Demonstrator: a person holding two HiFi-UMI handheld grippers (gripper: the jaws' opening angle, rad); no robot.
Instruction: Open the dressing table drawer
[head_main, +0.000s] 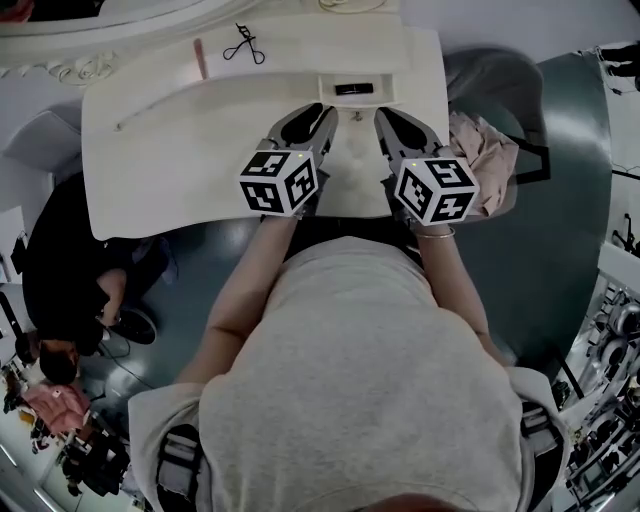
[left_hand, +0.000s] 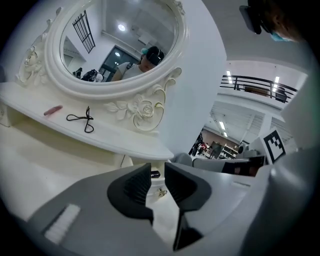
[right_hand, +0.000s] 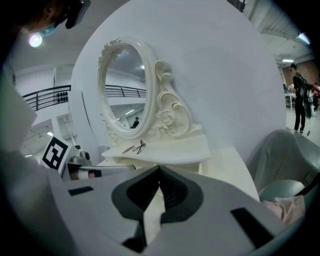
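The cream dressing table (head_main: 180, 150) has a small centre drawer (head_main: 335, 88) under its raised shelf, with a small metal knob (head_main: 356, 117). The drawer looks pulled out a little, and a dark item shows in its top. My left gripper (head_main: 322, 112) hovers over the tabletop just left of the knob. In the left gripper view the left gripper (left_hand: 157, 172) is open, with only the knob (left_hand: 161, 191) seen through the gap beyond it. My right gripper (head_main: 385, 115) hovers just right of the knob. In the right gripper view the right gripper (right_hand: 160, 172) is shut on nothing.
An eyelash curler (head_main: 244, 45) and a pink stick (head_main: 200, 58) lie on the shelf below the ornate oval mirror (left_hand: 115, 45). A grey chair with pinkish cloth (head_main: 480, 150) stands right of the table. A person in black (head_main: 70, 260) crouches at the left.
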